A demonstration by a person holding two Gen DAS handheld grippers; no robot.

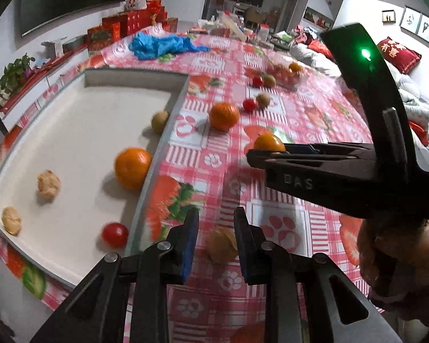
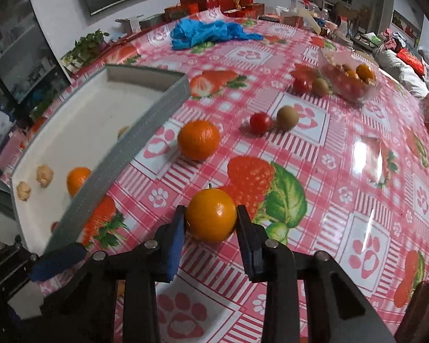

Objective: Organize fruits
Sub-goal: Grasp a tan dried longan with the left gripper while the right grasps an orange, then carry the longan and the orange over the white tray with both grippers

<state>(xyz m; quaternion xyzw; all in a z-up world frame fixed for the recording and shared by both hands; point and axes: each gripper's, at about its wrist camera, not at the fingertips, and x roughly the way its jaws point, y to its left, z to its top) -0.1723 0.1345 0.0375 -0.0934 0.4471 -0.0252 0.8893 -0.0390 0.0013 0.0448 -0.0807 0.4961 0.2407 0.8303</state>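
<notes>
At the bottom centre of the left wrist view, the left hand-held gripper (image 1: 216, 238) is closed on a small brownish fruit (image 1: 221, 244), which hangs above the bench (image 1: 314, 120) just right of the tray's near wall. At the bottom centre of the right wrist view, the right hand-held gripper (image 2: 210, 223) has its pads against both sides of a small orange (image 2: 210, 215), so it grips that fruit over the bench; the same tool shows at mid right of the left view.

The job looks partly done. The white tray (image 1: 168, 131), filling the left half of the left view, already holds a red tomato (image 1: 115, 234) near its lower edge, two pale lumpy fruits (image 1: 48, 184) at far left, a large orange (image 1: 132, 168) by the right wall, and a brown kiwi-like fruit (image 1: 159, 121) further up.

Left to sort: the two gripped fruits, then a loose orange (image 2: 198, 140) at mid-frame, a tomato (image 2: 260, 123) with a brown fruit (image 2: 287, 117) beyond it, and another such pair further back.

At upper right a clear plastic container (image 2: 354, 81) holds more red and orange fruit, too blurred to count.
</notes>
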